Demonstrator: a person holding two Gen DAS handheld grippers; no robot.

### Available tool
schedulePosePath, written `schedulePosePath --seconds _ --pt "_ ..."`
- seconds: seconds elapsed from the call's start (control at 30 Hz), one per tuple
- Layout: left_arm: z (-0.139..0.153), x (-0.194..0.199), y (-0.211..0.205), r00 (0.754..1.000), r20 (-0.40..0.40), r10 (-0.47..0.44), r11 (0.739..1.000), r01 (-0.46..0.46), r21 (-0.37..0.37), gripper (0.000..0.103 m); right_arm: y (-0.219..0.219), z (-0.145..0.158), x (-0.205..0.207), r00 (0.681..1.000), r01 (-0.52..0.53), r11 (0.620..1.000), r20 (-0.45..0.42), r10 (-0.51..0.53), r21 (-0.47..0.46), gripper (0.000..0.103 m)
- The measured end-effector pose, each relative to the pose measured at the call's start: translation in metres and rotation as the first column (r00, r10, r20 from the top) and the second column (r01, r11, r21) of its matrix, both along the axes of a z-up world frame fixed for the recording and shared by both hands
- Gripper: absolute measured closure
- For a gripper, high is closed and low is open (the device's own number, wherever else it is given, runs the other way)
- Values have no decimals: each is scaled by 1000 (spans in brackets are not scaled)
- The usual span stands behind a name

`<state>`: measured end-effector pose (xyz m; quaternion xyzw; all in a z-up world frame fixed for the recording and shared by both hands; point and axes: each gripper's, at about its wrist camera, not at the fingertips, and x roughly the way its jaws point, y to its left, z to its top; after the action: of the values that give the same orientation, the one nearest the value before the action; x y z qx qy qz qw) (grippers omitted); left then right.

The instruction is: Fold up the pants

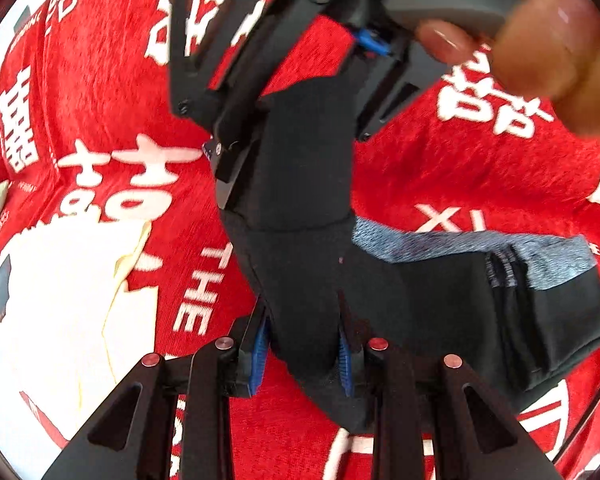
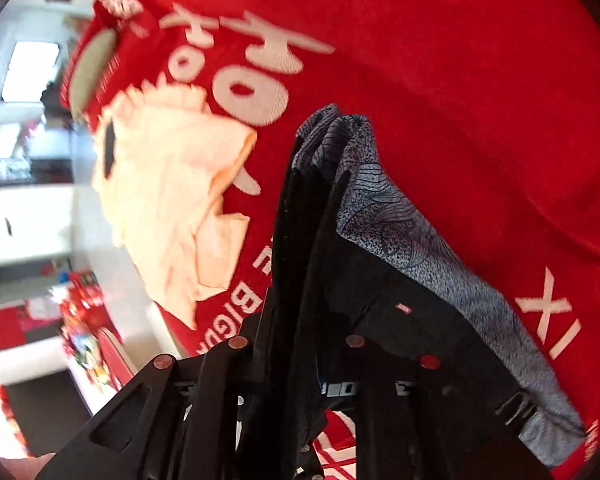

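The black pants [image 1: 308, 280] with a grey patterned lining [image 1: 460, 246] hang lifted above a red blanket [image 1: 460, 172]. My left gripper [image 1: 304, 344] is shut on a fold of the black cloth between its blue pads. My right gripper [image 1: 284, 128] shows at the top of the left wrist view, shut on the upper end of the same pants. In the right wrist view the pants [image 2: 400, 312] and their grey lining [image 2: 380, 208] drape over my right gripper [image 2: 300, 344], which pinches the cloth; its fingertips are hidden.
A cream garment [image 1: 72, 300] lies on the red blanket to the left, also in the right wrist view [image 2: 172, 200]. A person's hand [image 1: 552, 44] is at top right. The blanket edge and a room with white furniture [image 2: 28, 220] lie at the left.
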<state>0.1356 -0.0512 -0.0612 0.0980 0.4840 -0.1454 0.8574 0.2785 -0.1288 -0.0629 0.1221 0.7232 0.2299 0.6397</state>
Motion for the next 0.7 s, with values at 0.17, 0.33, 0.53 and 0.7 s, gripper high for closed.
schedulePosePath --seconds 0.17,0.33,0.53,0.7 --pt "26 -8 -20 998 22 -55 998 56 -25 73 -48 36 -22 991 107 989 74 -114 98 86" --pt "54 -24 -51 990 39 -134 990 135 -43 73 -95 65 -52 968 200 964 116 -222 174 86" --pt "78 -49 -99 974 34 -222 973 224 -63 73 -167 93 -100 924 308 917 150 -352 252 86" --pt "88 -82 -151 944 33 -330 942 331 -49 73 -227 105 -145 881 377 880 181 -437 290 86"
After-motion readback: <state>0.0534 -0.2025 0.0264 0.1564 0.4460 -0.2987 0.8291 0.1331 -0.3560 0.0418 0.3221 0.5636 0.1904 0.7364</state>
